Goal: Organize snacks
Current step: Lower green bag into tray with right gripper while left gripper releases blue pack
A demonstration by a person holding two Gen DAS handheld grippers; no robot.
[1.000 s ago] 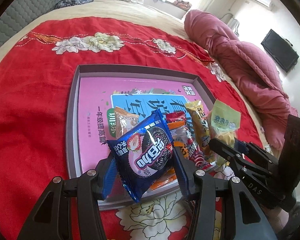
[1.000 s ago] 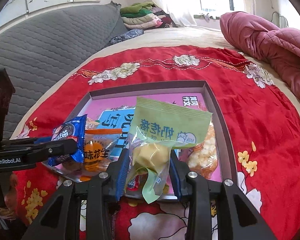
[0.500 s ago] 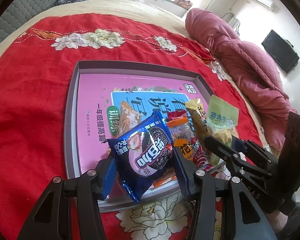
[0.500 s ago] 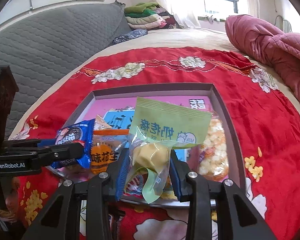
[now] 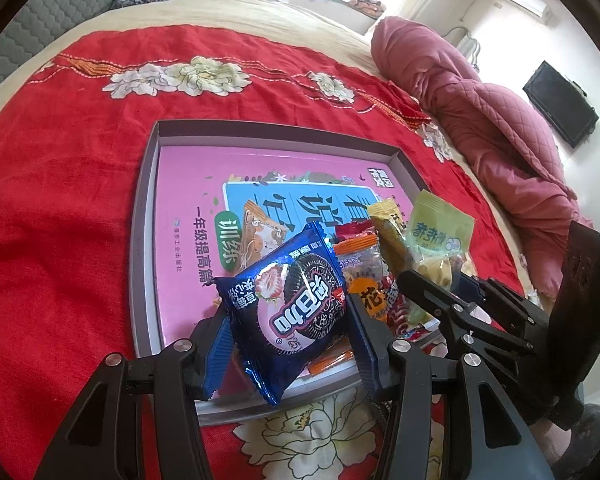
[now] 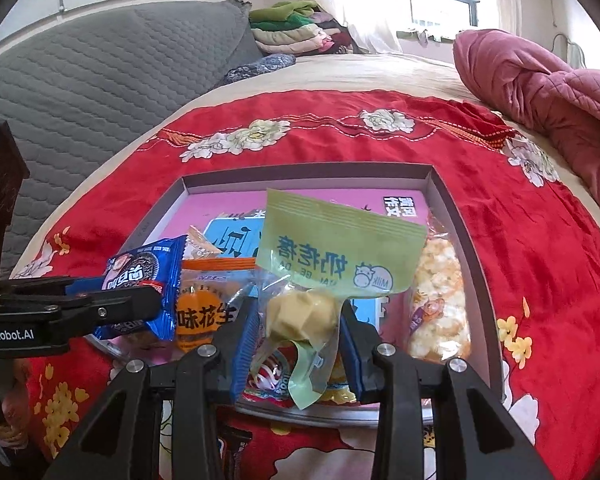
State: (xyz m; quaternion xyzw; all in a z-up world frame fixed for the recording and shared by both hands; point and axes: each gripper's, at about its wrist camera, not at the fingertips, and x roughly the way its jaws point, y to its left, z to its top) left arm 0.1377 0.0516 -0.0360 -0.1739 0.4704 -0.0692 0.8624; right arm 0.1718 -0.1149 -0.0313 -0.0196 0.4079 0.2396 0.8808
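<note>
A glossy blue cookie packet (image 5: 288, 304) is being clamped by the left gripper (image 5: 286, 344) and a pale green, crinkly candy pouch (image 6: 332, 264) by the right gripper (image 6: 298, 340), both above the near edge of the shallow grey box (image 5: 140, 240). The 2 grippers are being held close; collision or slippage is being risked.

My blue cookie packet (image 5: 290, 312) covers the near middle of the pink book (image 5: 188, 200) in the tray (image 5: 142, 240), and I cannot tell what lies under it. My green candy bag (image 6: 336, 256) hides part of the puffed-rice pack (image 6: 440, 300) and the sweets below it. The orange peanut pack (image 6: 204, 312) shows only partly behind my left gripper (image 6: 156, 304). A dark wrapper (image 6: 232, 452) beneath my right gripper (image 6: 298, 344) is mostly hidden.
</note>
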